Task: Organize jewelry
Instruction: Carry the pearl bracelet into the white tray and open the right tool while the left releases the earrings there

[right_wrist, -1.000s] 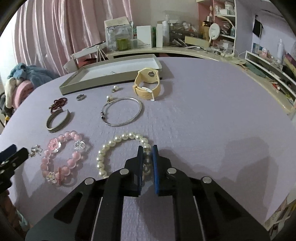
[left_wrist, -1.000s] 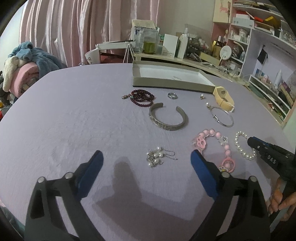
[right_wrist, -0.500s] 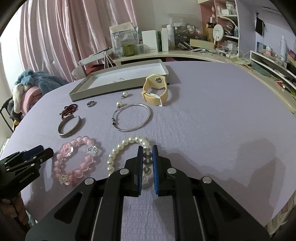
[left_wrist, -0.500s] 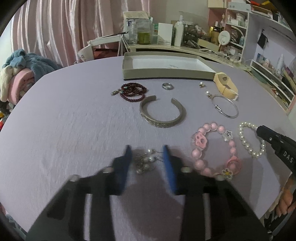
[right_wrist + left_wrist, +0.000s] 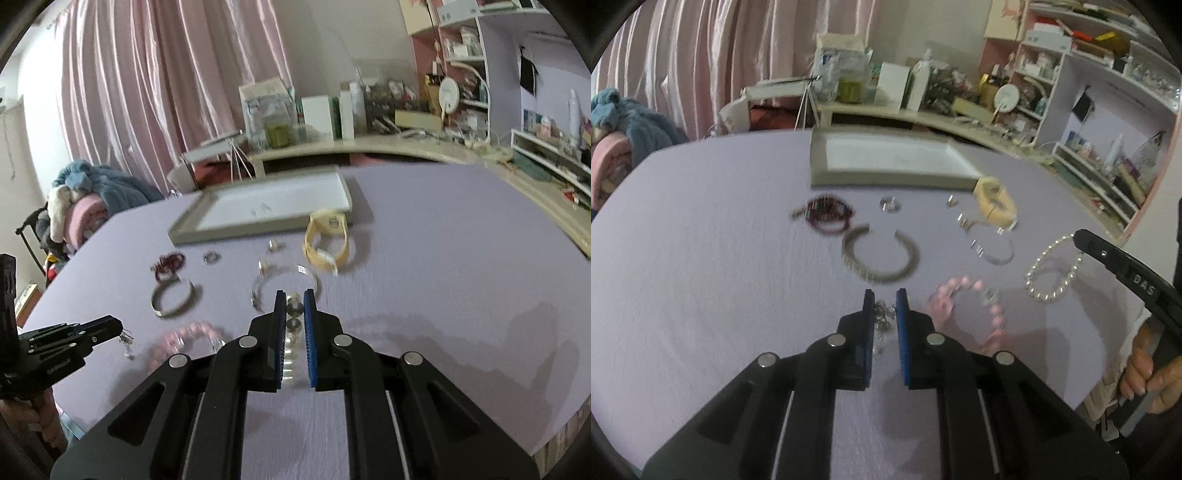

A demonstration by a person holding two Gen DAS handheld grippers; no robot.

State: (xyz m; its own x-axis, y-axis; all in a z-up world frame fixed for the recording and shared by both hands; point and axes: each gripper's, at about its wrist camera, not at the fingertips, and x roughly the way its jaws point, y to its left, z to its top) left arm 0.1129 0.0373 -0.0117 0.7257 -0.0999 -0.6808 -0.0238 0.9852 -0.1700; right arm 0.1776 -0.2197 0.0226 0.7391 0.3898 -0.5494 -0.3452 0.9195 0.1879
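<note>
Table point(image 5: 701, 258), lavender cloth, filled both views. Grey tray point(image 5: 886, 181) with white floor sat at 12 o'clock, far side of the table; nothing legible inside it apart from a faint mark.

Left gripper point(image 5: 885, 302): jaws nearly together, clamped on the earring cluster point(image 5: 882, 319), a small silver-and-pearl tangle caught between the blue pads. In the right wrist view the cluster dangled from the tip, apparently clear of the cloth.

Right gripper point(image 5: 294, 304): jaws closed on the pearl bracelet point(image 5: 1052, 269). In the left wrist view, at 3 o'clock, the strand hung as a loop from the tip, lifted off the table.

Loose pieces on the cloth, between grippers and tray:
- Yellow watch point(image 5: 993, 203) at 1 o'clock, just beside the tray's right corner, band curled.
- Silver cuff point(image 5: 879, 258), open side toward the tray, near centre.
- Thin wire bangle point(image 5: 993, 251), at 2 o'clock, near the watch.
- Pink bead bracelet point(image 5: 967, 306), just right of the left gripper tip; blurred.
- Dark red bead strand point(image 5: 825, 214) at 11 o'clock, bunched.
- Ring point(image 5: 889, 204) at 12 o'clock, near the tray's front wall.
- Two small pearl studs point(image 5: 952, 201) close to the watch; too blurred for detail.
</note>
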